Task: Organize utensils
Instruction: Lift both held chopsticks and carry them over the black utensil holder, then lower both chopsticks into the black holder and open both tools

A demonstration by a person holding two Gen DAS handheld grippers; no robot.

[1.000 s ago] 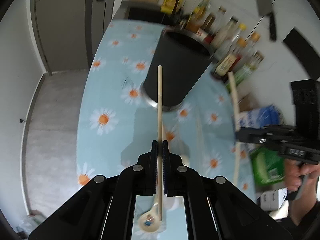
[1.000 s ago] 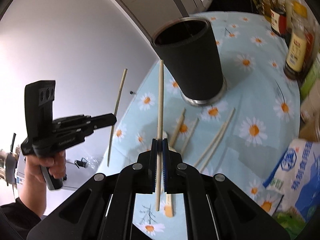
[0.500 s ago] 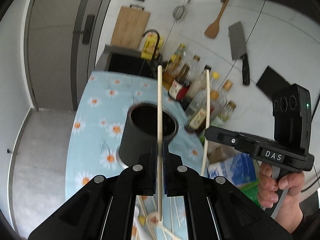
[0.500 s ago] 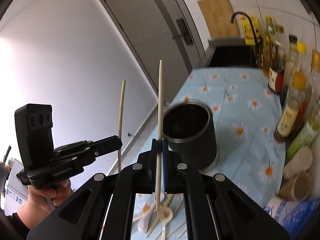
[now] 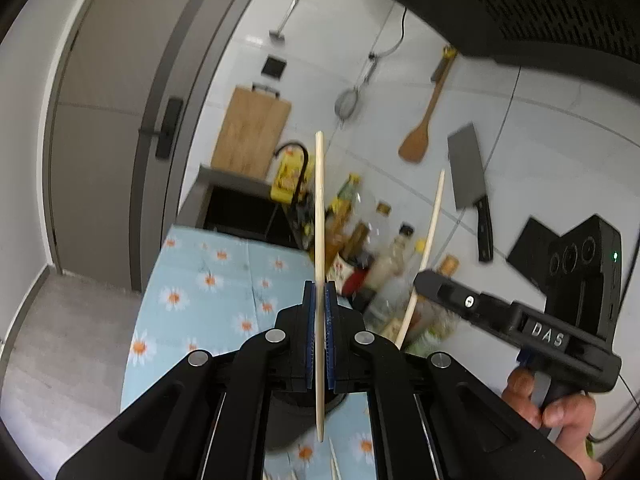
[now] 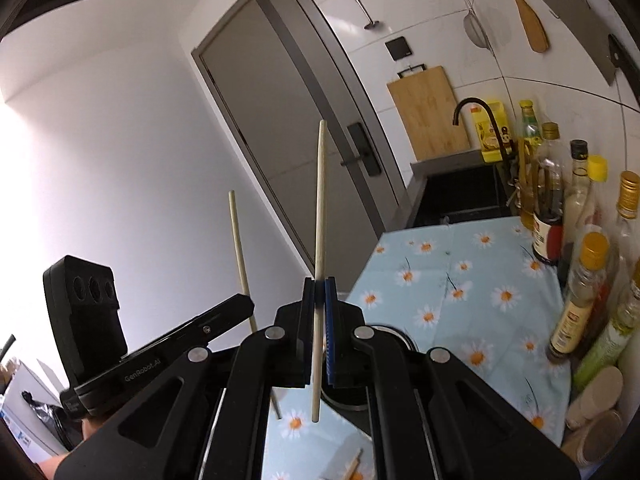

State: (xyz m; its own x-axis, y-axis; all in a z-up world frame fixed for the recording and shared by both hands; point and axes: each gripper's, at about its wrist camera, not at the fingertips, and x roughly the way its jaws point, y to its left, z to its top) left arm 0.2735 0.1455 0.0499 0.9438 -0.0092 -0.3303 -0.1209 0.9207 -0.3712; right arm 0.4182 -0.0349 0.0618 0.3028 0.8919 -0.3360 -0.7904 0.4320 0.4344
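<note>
Chopstick upright, clamped in left gripper, second chopstick clamped likewise in right gripper, dark utensil holder just below both grippers' fingers, daisy-print tablecloth beyond, sauce bottles to right.

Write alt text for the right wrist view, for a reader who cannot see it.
The right tool is shut on a pale wooden chopstick held upright above a daisy-print blue tablecloth. At lower left, the left tool grips a second pale chopstick. Sauce bottles line the right edge.
</note>
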